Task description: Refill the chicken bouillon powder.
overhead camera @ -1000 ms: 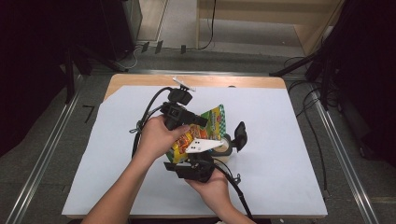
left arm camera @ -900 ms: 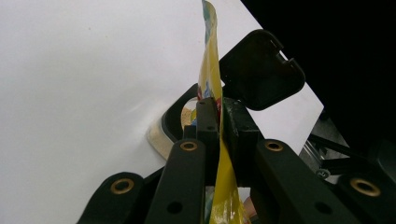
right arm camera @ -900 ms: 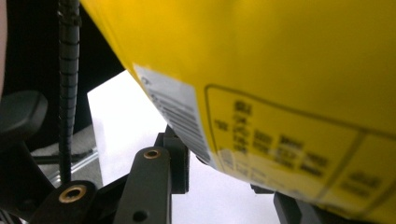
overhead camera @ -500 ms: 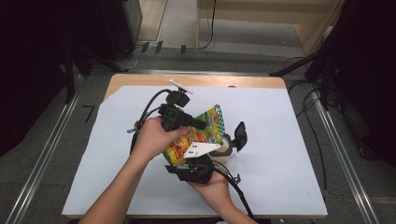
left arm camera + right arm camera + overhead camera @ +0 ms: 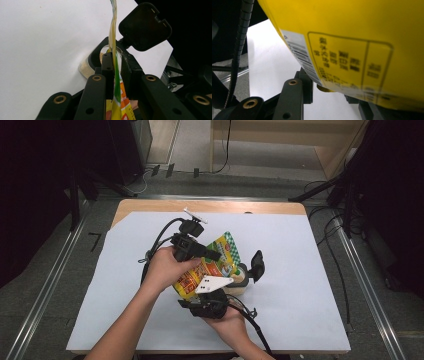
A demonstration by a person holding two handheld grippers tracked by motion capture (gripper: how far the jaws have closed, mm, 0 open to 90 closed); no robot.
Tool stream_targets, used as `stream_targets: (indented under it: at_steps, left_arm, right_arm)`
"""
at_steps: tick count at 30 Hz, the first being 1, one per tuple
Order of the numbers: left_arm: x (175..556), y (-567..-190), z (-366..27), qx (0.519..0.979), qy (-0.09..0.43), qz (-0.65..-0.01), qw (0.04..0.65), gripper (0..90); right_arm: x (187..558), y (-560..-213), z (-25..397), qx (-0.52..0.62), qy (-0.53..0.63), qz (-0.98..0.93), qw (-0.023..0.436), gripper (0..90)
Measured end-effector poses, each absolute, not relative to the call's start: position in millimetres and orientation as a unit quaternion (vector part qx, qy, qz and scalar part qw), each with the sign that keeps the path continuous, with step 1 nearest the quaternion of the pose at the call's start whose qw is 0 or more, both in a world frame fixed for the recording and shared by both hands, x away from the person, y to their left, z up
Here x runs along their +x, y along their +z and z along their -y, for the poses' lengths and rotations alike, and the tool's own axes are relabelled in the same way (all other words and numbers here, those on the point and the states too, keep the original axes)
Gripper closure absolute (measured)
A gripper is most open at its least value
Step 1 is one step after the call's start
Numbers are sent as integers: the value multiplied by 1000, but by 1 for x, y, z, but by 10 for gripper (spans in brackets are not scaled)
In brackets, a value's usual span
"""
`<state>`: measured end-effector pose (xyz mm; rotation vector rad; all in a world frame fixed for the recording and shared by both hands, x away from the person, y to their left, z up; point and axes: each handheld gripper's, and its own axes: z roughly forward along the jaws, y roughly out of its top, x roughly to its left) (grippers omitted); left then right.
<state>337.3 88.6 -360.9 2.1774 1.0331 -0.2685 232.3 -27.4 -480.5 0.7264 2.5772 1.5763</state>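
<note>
While the left tool [image 5: 115, 66] clamps the yellow pouch [image 5: 210, 265] above the open jar [image 5: 241, 276], the right tool's [image 5: 207, 302] state cannot be told.

The high view looks forward and down over the whole table [image 5: 300, 270] from the near edge. The left gripper view rides tight along its jaws, edge-on to the yellow pouch [image 5: 113, 50]. The right gripper view sits nearer, pressed against that pouch's printed back; all three share it.
</note>
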Motion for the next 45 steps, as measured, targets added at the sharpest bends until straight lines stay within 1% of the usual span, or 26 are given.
stream_targets:
  at_steps: [7,12,13,15,17,22,23,27,30,32,36,45]
  left_arm:
    - [338,-366,-90,844,-103,-381,362,813]
    - [341,-371,-93,834,-121,-386,374,791]
    - [342,-372,-94,834,-124,-388,374,802]
    - [343,-374,-96,831,-129,-393,373,859]
    - [345,-374,-99,828,-142,-394,373,881]
    - [343,-368,-107,828,-149,-381,384,900]
    - [343,-367,-109,826,-150,-382,386,900]
    - [343,-360,-122,814,-157,-391,400,900]
    - [342,-353,-133,806,-154,-395,413,900]
    - [342,-349,-141,800,-160,-394,423,900]
    - [341,-344,-151,792,-164,-395,437,900]
    - [340,-332,-173,775,-149,-406,460,900]
  right_arm:
    - [232,-485,27,224,498,-838,28,669]
    - [231,-487,26,215,490,-844,34,668]
    - [231,-487,26,215,488,-845,32,668]
    - [231,-487,25,215,486,-846,35,666]
    - [231,-488,25,217,483,-848,33,657]
    - [231,-488,24,218,480,-849,30,621]
    - [231,-488,24,221,482,-848,24,615]
    - [232,-486,25,226,487,-843,26,569]
    - [234,-485,26,242,497,-833,7,549]
    - [235,-484,27,247,502,-829,7,538]
    - [237,-481,30,251,508,-824,13,531]
    - [239,-474,33,260,517,-815,13,517]
